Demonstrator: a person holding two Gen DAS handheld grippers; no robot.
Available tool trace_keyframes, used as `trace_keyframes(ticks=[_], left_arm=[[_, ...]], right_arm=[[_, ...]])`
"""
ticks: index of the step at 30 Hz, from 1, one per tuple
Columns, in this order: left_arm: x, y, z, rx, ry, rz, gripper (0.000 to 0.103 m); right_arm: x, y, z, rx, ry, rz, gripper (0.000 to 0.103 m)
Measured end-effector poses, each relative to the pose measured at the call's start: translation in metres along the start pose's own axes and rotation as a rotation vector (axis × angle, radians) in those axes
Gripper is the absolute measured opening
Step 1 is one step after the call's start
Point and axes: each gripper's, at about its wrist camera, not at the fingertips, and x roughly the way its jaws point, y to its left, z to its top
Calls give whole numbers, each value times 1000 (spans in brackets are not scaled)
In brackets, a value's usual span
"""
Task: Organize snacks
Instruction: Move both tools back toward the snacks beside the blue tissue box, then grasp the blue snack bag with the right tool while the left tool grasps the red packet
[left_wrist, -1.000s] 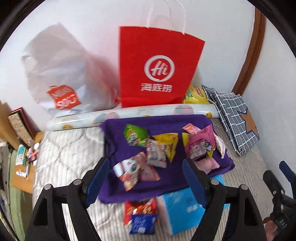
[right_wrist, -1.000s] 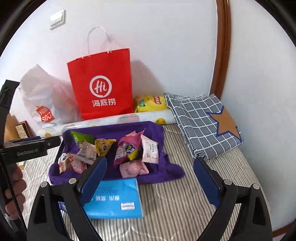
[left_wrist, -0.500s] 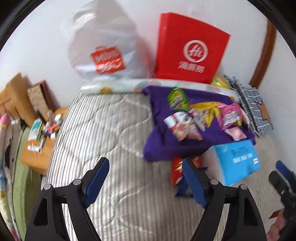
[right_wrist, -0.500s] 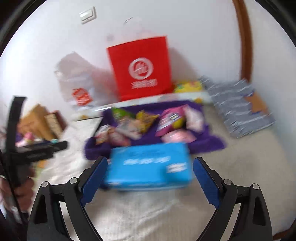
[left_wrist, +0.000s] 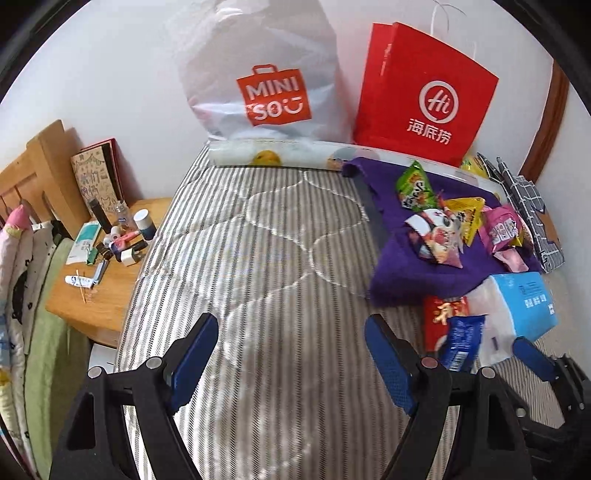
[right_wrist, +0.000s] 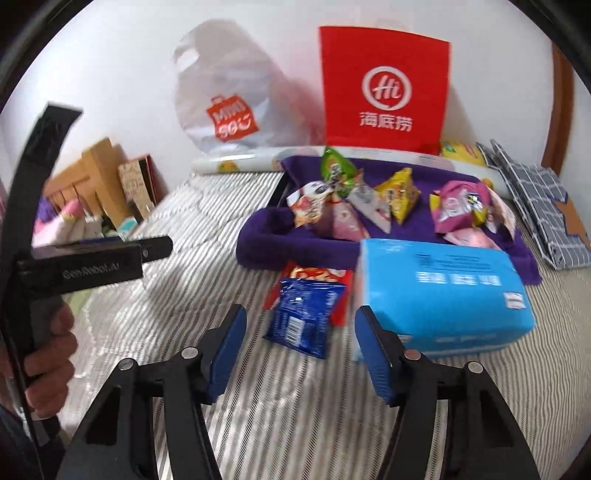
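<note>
Left gripper (left_wrist: 291, 354) hangs wide and empty over the striped bed (left_wrist: 258, 258). Right gripper (right_wrist: 299, 341), jaws just narrowing but holding nothing, sits near a blue snack packet (right_wrist: 304, 317); farther right, snacks (right_wrist: 369, 199) lie on purple cloth (right_wrist: 266, 243).

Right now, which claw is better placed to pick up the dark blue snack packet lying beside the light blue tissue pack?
The right claw. Its jaws have just been closing, nothing between them, and the dark blue snack packet lies straight ahead. The left claw faces bare striped mattress, with the packet off to its side.
</note>
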Motion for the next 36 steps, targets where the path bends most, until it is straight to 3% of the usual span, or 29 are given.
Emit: trace_keyframes(ticks=[6,12,19,21,24,31,36], left_arm=[[7,20,2,-24,-14,-26,80],[18,17,1,-3,6,-71,80],[20,10,-2,18,19,-67,80],[20,10,-4,22,25,-62,80],[18,7,-7,24,34,-53,80],[17,-13,-16,27,66,-72,80],[25,-47,-21,48,95,-130,80]], right_arm=[[32,11,-5,-9,44,-88,50],[49,16,-11,-32,37,-183,50],[58,1,-6,60,65,-110,46],[55,2,-7,49,62,-98,40],[47,6,-9,23,60,-66,40],[0,3,-19,-8,-5,16,40],[-37,-23,-27,-1,-58,1,40]])
